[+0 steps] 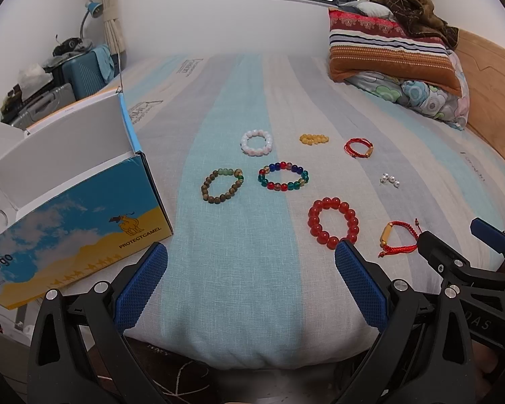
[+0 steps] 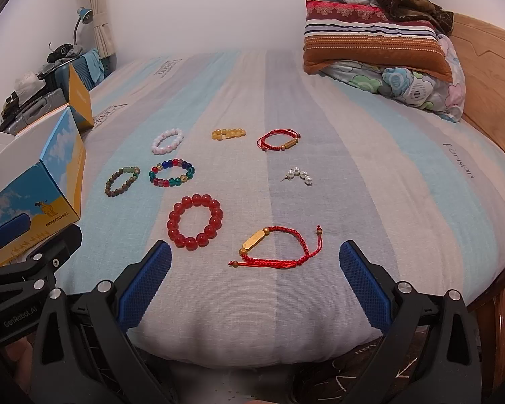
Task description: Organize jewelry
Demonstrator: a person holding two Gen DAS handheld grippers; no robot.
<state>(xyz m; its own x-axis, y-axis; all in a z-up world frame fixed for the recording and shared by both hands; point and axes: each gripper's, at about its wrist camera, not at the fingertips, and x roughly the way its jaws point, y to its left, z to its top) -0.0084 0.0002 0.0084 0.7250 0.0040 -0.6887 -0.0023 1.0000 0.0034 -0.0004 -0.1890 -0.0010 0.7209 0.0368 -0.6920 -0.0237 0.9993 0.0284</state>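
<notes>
The open cardboard box (image 1: 84, 215) carried "PROTECTCAMEL" under a camel drawing, and, cut by the frame edge, "...dy to go". In the right wrist view the left hand-held gripper (image 2: 33, 249) read "GenRobot.AI" on its body. The bed sheet (image 2: 458, 161) bore printed lettering, too distorted to read.

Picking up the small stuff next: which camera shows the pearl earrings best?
The right wrist view: the pearl earrings lie nearer centre, each pearl and a post distinct. In the left wrist view the pearl earrings are a smaller, blurrier cluster toward the right.

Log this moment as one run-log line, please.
left tool open, empty | right tool open, empty | jewelry on bed | box open
</notes>
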